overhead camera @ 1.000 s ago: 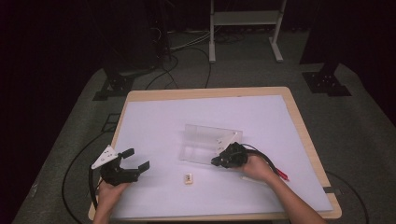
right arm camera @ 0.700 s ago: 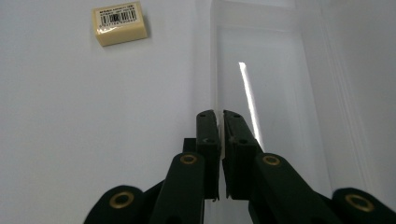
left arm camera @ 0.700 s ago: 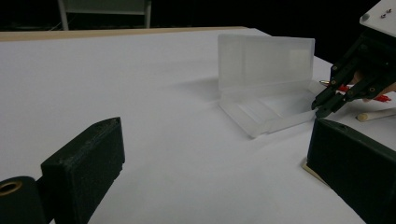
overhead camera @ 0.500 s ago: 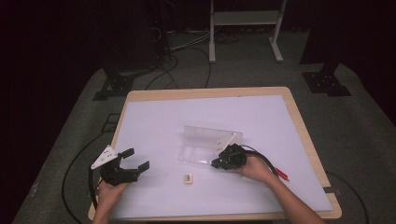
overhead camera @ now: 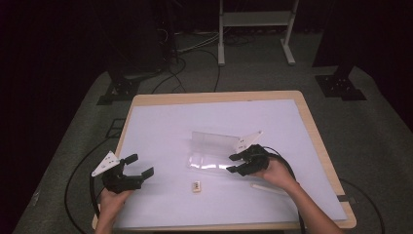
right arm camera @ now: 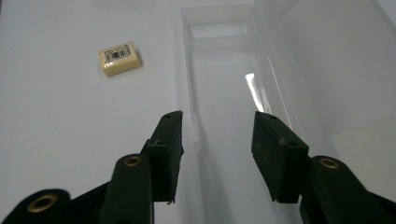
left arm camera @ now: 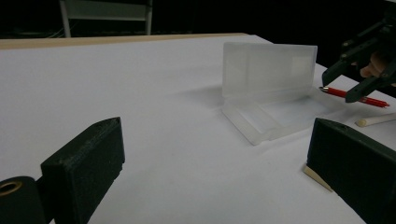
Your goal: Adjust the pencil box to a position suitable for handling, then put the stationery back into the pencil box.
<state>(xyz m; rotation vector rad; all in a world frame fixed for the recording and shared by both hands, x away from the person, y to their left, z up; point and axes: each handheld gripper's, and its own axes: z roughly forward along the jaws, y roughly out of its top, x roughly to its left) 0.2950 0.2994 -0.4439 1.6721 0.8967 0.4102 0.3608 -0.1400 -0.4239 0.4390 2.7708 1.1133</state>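
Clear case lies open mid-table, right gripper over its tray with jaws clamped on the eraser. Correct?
Not quite. The right gripper holds nothing: its jaws stand open and have just been opening, with only the tray of the clear case under the gap. The eraser lies apart on the white table cover, as the right gripper view shows. The rest stands.

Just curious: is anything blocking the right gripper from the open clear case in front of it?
Nothing visible. The right gripper hangs open right over the clear case; the eraser lies off to the side.
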